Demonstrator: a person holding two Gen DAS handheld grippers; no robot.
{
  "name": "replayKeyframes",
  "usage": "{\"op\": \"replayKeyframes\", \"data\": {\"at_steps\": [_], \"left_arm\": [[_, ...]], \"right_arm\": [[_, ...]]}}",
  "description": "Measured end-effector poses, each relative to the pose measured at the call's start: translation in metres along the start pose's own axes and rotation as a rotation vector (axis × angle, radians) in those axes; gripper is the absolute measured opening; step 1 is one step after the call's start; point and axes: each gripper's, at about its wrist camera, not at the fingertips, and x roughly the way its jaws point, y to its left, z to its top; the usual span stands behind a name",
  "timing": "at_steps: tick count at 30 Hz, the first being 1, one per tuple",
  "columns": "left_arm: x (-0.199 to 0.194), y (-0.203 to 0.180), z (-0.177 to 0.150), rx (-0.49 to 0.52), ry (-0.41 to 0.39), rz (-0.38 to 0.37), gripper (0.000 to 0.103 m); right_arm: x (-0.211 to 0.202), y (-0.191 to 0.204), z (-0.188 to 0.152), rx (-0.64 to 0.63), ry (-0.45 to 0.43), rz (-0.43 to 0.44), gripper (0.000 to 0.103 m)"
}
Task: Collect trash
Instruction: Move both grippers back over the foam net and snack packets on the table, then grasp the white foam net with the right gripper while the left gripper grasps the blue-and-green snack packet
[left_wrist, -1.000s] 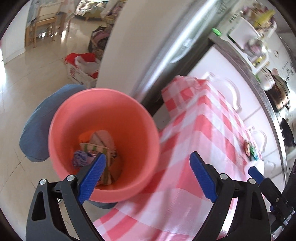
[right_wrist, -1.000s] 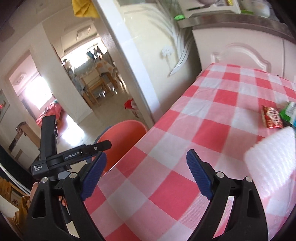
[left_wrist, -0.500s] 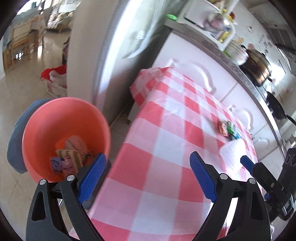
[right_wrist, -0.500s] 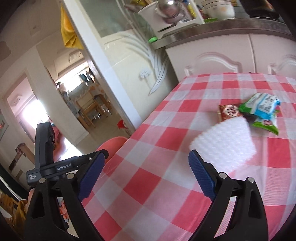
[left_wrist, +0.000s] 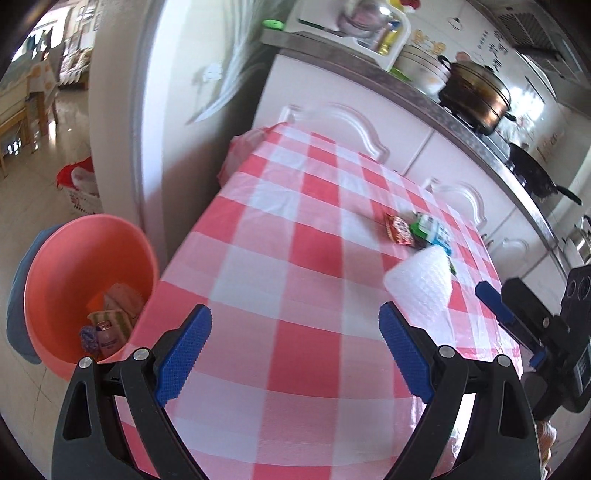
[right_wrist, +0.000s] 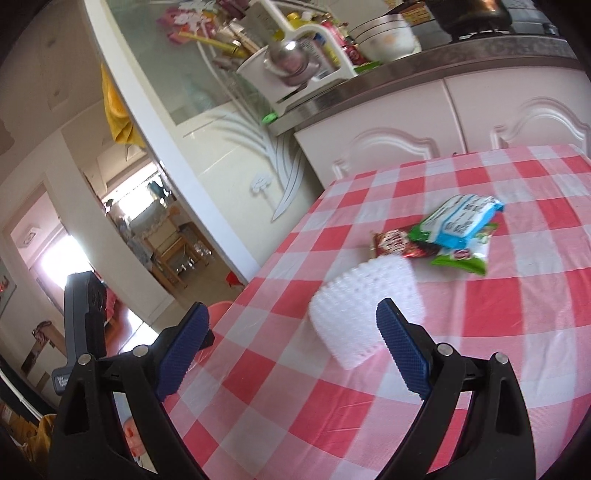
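With both sets of fingers spread wide and holding nothing, I see the pink bin (left_wrist: 74, 288) on the floor at left, my left gripper (left_wrist: 291, 354), then white foam (right_wrist: 365, 314) before my right gripper (right_wrist: 291, 354), wrappers (right_wrist: 443, 236) beyond.

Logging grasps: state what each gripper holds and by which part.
Nothing is held. The left gripper and right gripper both have open, empty jaws above the red-and-white checked tablecloth.
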Motion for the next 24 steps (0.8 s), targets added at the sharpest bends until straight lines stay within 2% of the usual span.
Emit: {"op": "replayKeyframes", "data": {"at_steps": [15,24], "left_arm": [[0.005,-0.054,-0.007,0.103,0.024,-0.017,0.091],[0.016,-0.089,-0.014,0.2,0.046,-0.04,0.091]], "right_arm": [[-0.038,-0.037,0.01,0.07,-0.077,-0.029,0.092],[-0.053,-0.073,0.016,0.153,-0.102,-0.055,0.093]]}}
